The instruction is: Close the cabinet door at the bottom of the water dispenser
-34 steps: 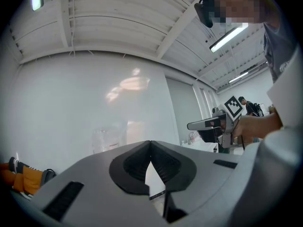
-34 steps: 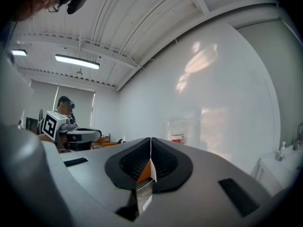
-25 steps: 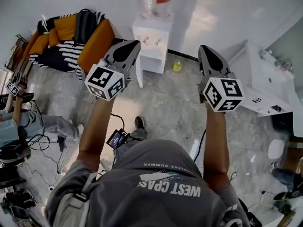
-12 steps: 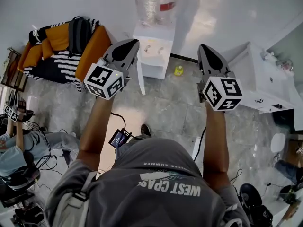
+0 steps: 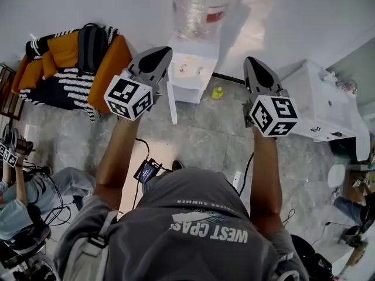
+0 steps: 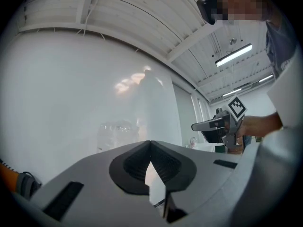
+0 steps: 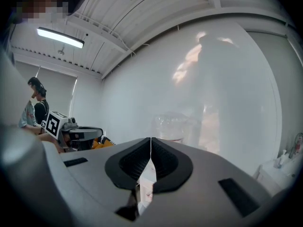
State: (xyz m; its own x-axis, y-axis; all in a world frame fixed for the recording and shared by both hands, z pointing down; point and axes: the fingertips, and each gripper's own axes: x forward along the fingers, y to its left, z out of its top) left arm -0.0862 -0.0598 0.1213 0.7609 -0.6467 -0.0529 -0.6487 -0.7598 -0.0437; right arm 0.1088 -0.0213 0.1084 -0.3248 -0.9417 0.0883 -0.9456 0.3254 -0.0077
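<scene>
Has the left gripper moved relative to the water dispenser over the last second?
Yes: the left gripper has edged forward toward the water dispenser, which sits lower and larger in the head view.

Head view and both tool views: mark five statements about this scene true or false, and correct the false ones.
1. The cabinet door at the bottom of the water dispenser stands open. True.
2. The left tool grips the door's edge. False: its jaws are together with nothing between them.
3. The right tool has its jaws closed. True.
4. A small yellow object sits on the floor beside the dispenser. True.
5. The sofa at the left is blue. False: it is orange, with black-and-white striped fabric on it.
</scene>
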